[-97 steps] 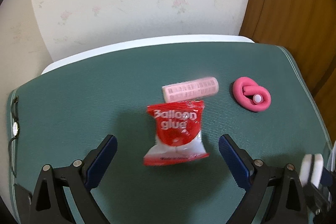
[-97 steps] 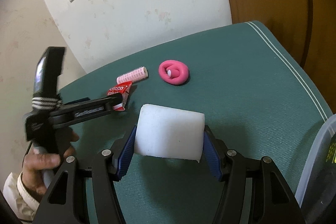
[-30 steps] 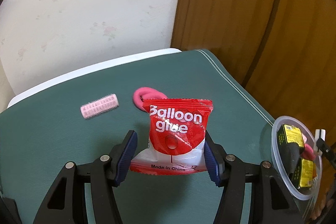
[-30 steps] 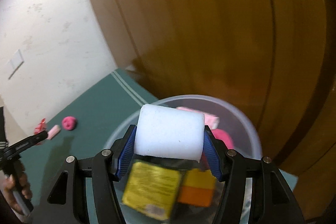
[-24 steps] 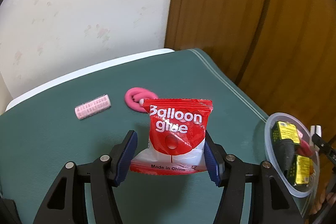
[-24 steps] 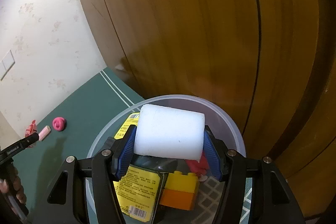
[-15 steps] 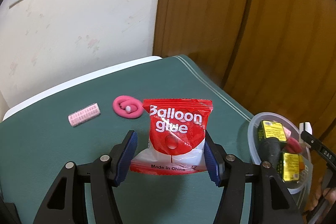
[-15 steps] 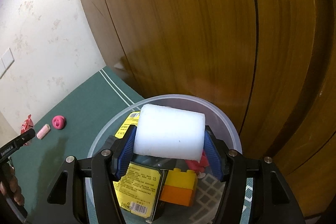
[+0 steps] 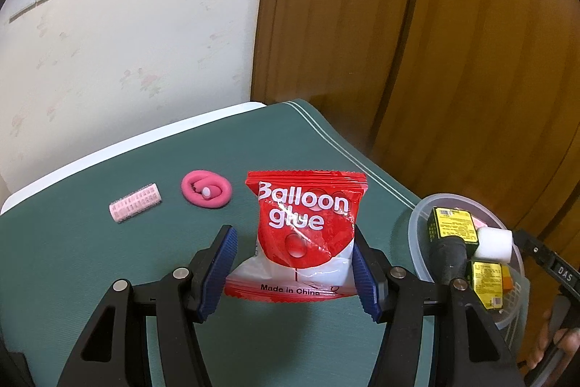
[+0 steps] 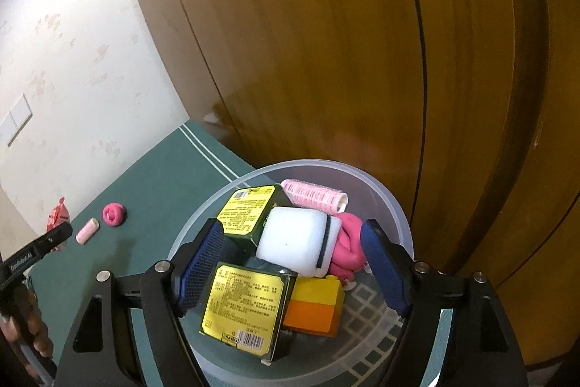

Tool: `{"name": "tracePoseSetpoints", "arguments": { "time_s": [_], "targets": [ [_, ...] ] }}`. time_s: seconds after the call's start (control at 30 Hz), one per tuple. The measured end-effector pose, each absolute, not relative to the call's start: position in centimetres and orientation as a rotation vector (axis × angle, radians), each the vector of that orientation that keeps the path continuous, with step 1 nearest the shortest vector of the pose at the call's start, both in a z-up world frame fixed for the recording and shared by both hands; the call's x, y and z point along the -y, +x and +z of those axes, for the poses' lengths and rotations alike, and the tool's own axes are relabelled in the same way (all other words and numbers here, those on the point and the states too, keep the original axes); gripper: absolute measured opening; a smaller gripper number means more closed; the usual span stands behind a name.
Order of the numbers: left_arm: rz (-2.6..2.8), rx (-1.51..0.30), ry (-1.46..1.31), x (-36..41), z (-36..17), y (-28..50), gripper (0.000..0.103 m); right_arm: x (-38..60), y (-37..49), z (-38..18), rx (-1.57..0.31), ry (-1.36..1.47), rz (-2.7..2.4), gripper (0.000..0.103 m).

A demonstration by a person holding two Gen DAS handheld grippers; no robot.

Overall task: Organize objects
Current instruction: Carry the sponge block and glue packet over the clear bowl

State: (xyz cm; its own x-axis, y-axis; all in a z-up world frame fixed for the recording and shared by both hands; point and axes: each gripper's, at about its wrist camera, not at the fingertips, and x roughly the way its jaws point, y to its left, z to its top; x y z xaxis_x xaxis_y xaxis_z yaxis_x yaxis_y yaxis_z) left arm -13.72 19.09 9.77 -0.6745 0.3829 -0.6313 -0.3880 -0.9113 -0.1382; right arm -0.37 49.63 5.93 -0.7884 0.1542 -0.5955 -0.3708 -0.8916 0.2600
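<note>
**Two Grippers at the Tub: One Item Released, One Pending**

Two views apply.

**Left wrist view.** The left gripper [image 9: 295,263] holds the red "Balloon glue" packet [image 9: 306,234] upright, its blue pads pressed on both side edges, above the green mat [image 9: 90,260]. A pink hair roller [image 9: 135,208] and a pink coiled band [image 9: 206,193] lie on the mat beyond it, near each other but apart. The clear plastic tub [image 9: 417,234] stands at the mat's right edge. The right gripper's finger and the white sponge [image 9: 493,243] occupy the tub mouth.

Procedure: hold the packet clear until the tub mouth is free. Approach from the mat side, over the near rim. The packet is limp; in my judgement it is best released low, over the contents.

**Right wrist view.** The right gripper [image 10: 293,267] hangs over the tub [image 10: 395,205]. Its jaws have just been opening and now stand wide. The white sponge [image 10: 295,245] sits between them, touching neither pad, resting on the two yellow-labelled boxes [image 10: 246,307]. A yellow-and-orange brick [image 10: 315,303], a pink band and another roller fill the remainder.

Clearances: the wooden panelling [image 10: 326,42] stands close behind the tub, so withdrawal should go upward and back. The tub is nearly full; free space is limited. The mat's striped edge runs beside the tub.
</note>
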Motion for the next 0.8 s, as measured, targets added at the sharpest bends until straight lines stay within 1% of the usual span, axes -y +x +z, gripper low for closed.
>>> {"name": "tracePoseSetpoints", "arguments": {
  "time_s": [0.43,0.8],
  "targets": [
    [2.528,-0.03,-0.912,-19.8,10.4,-12.6,0.063,-50.0,0.5,6.4,-0.564,-0.819,2.668,0.079],
    [2.507,-0.115,-0.895,-21.7,9.8,-11.9,0.063,-50.6,1.2,6.0,-0.581,-0.813,2.667,0.079]
  ]
}}
